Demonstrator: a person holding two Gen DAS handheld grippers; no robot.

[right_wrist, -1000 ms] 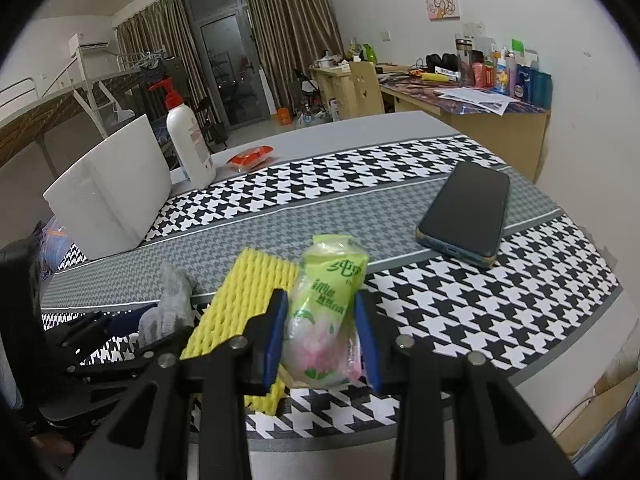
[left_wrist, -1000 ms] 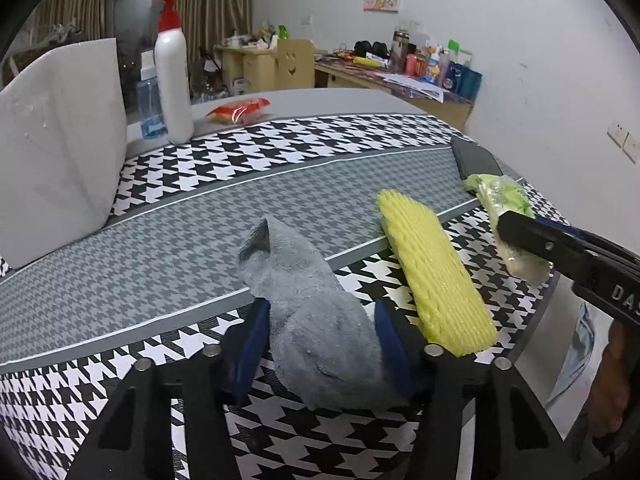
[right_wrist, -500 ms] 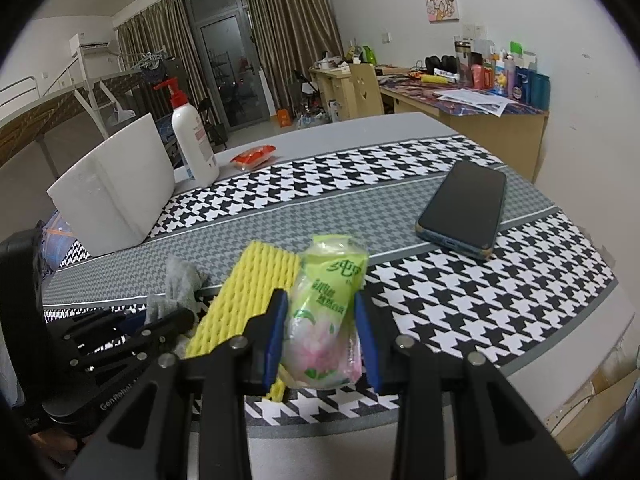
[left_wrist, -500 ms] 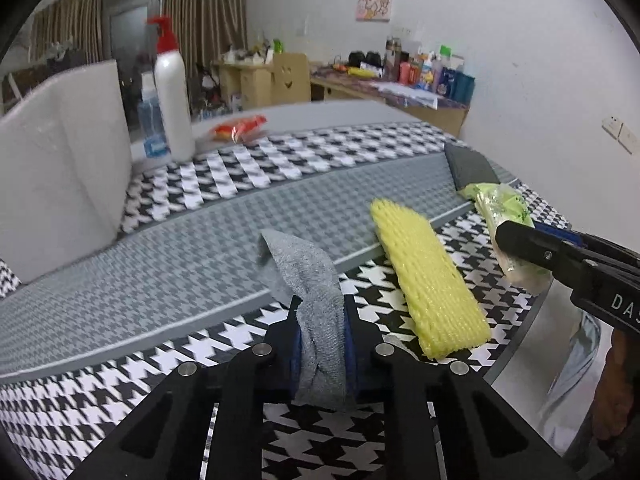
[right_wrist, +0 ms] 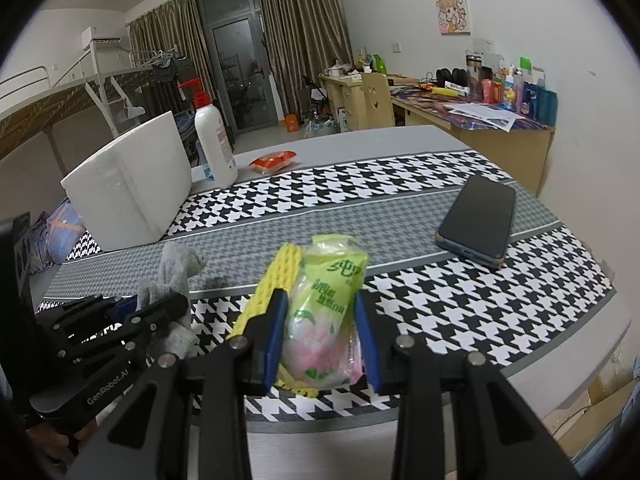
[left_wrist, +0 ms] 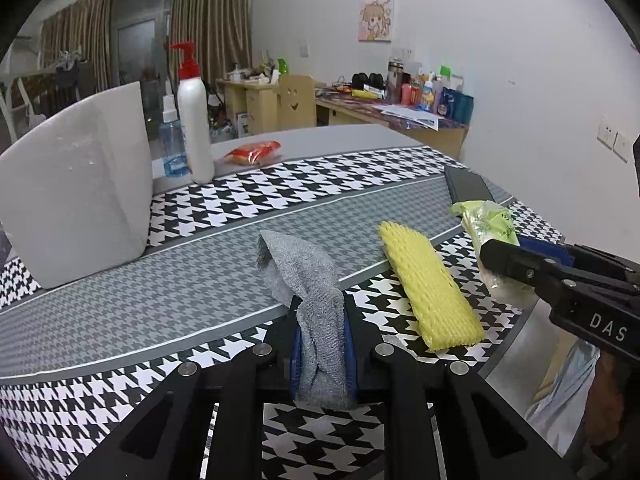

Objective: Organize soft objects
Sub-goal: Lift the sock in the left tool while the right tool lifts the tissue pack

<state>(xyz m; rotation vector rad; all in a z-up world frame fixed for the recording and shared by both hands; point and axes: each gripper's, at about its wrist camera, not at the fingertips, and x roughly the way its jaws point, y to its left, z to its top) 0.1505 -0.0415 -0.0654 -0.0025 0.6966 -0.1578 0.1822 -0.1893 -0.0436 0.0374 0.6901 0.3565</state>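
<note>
A grey sock (left_wrist: 316, 304) is pinched between the blue pads of my left gripper (left_wrist: 322, 344), its upper end standing free above the houndstooth tablecloth (left_wrist: 248, 196). From the right wrist view the same sock (right_wrist: 176, 276) shows at the left, in the left gripper (right_wrist: 154, 312). My right gripper (right_wrist: 320, 332) is shut on a green tissue pack (right_wrist: 324, 320), held above the near table edge; that tissue pack (left_wrist: 492, 236) also shows at the right of the left wrist view. A yellow foam net sleeve (left_wrist: 430, 288) lies flat between the two grippers.
A white foam box (left_wrist: 76, 192) stands at the left. Behind it are a white pump bottle (left_wrist: 194, 120) and a blue bottle (left_wrist: 172, 148). A red snack packet (left_wrist: 252, 152) lies farther back. A black phone (right_wrist: 478, 220) rests at the right.
My left gripper closed on the grey sock and lifted it off the cloth. The right gripper kept its hold on the tissue pack and shifted slightly.
</note>
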